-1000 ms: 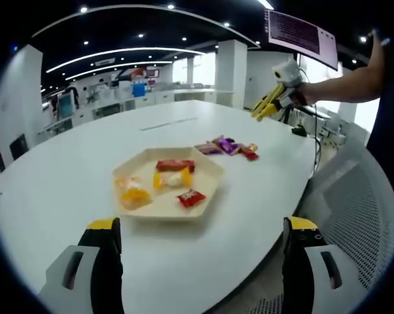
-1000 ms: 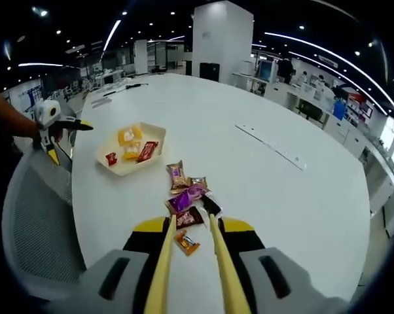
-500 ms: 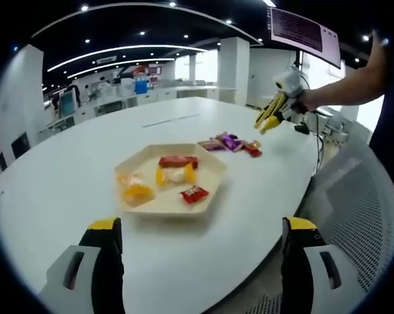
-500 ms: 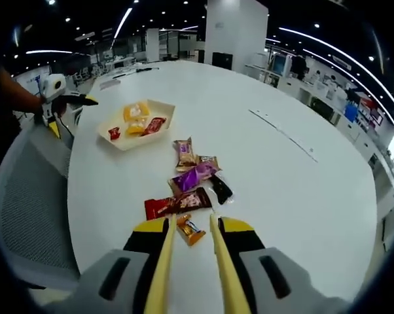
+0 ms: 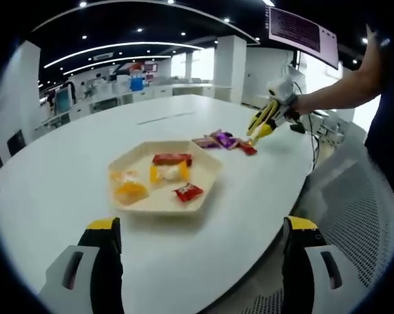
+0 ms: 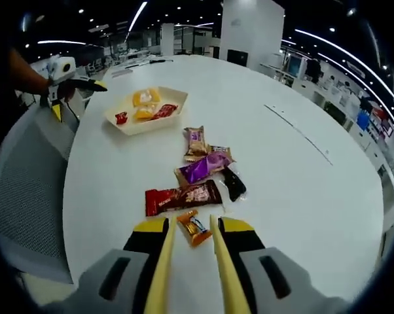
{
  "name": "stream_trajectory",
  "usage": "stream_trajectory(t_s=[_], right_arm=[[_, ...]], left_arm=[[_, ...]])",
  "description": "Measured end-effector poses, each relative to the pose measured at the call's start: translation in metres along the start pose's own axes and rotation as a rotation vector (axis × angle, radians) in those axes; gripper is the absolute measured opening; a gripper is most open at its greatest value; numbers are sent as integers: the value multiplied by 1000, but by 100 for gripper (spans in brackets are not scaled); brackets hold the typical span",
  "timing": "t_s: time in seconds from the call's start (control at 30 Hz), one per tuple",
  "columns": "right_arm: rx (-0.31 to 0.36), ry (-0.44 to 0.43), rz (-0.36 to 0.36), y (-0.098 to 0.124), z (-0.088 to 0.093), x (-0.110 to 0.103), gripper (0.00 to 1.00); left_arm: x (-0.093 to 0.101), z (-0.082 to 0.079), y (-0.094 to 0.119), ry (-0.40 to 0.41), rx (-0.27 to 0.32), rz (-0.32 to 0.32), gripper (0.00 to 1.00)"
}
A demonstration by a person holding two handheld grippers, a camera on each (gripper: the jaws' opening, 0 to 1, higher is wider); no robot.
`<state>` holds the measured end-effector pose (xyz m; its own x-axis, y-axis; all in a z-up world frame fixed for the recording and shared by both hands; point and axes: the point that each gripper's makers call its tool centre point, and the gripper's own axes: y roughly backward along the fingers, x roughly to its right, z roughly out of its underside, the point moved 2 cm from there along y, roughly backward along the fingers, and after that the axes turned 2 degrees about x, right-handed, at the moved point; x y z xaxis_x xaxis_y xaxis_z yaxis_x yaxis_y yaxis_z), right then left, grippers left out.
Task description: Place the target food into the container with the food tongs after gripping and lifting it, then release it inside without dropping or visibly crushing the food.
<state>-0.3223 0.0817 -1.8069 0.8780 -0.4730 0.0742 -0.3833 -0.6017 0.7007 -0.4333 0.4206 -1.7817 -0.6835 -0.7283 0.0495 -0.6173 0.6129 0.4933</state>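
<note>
Setting: a large white oval surface point(image 6: 295, 196) in an open office with ceiling lights and pillars.

Right tool point(image 6: 189, 243): seen in the right gripper view rising from the bottom edge, its black-and-yellow jaws clamped on a pair of yellow food tongs point(image 6: 163, 275). The tong arms run forward with a narrow gap between their tips.

Target food: a small orange-wrapped candy point(image 6: 194, 227) lies on the surface in the gap just ahead of the tong tips. Whether the tongs touch it cannot be told.

Other snacks ahead of the right tool: a long dark red bar wrapper point(image 6: 182, 197) lies crosswise just beyond the candy. Further on are a purple packet point(image 6: 203, 167), a small black packet point(image 6: 233, 184) to its right, and a tan packet point(image 6: 196, 142) beyond.

Container: a pale hexagonal tray point(image 6: 126, 123) sits well beyond the snack pile, up and left of the right tool. It holds yellow, orange and red wrapped snacks.

Left tool point(image 5: 203, 265): in the left gripper view its two black jaws with yellow tips stand wide apart, holding nothing, above the near edge of the surface. The tray point(image 5: 144, 204) lies just ahead between them.

Across the surface: in the left gripper view, a person's arm point(image 5: 341, 84) brings the right tool point(image 5: 261, 124) down to the snack pile, ahead and right of the left tool.

Chair: a grey mesh seat point(image 5: 354, 222) stands to the right of the left tool.
</note>
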Motion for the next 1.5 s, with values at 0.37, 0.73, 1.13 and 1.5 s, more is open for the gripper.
stream_trajectory(t_s=[0.37,0.73,1.13,1.5], right_arm=[[-48,-114,-4,-5,17,-3,25],[-98,-215,37,-6,15,2,19],[-88,-285,67,13,10,14,20],[-55,-280,108,28,-19,24,21]], left_arm=[[-2,0,1,9,2,-15,100],[-3,1,1,4,-4,-21,99],[1,-9,2,20,60,0,100],[-2,-6,2,21,44,-11,100]])
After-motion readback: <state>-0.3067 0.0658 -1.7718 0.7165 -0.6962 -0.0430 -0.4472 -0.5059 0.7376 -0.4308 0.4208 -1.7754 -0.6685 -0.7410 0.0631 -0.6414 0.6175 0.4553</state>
